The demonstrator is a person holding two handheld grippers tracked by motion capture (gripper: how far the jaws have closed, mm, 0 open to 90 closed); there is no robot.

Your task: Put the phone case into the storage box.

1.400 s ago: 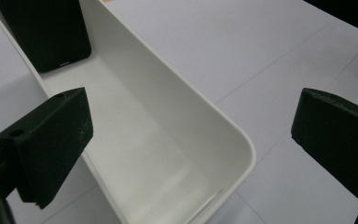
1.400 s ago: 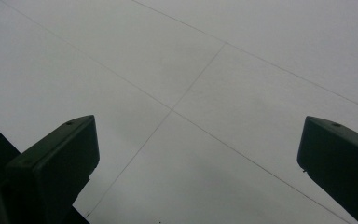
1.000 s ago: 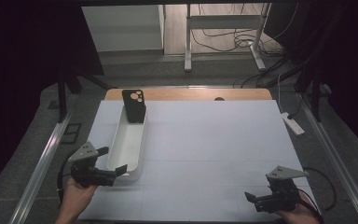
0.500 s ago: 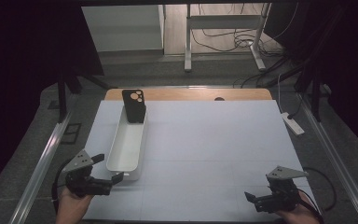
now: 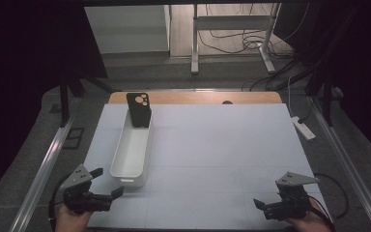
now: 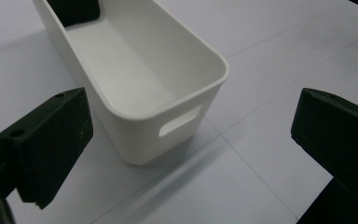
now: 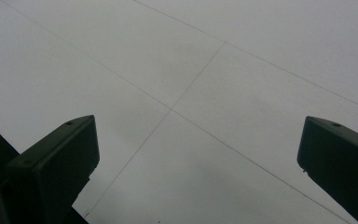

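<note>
White bin [image 5: 131, 154] — pale gridded table [image 5: 222, 145].

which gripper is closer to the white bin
Left. The left gripper sits open just off the white bin at its near end; the right gripper is open far across the table's near right corner.

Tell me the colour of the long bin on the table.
White. The bin shows best in the left gripper view, plain white inside and out.

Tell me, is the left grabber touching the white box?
Apart. The left gripper view shows table between the open left gripper and the white box.
</note>
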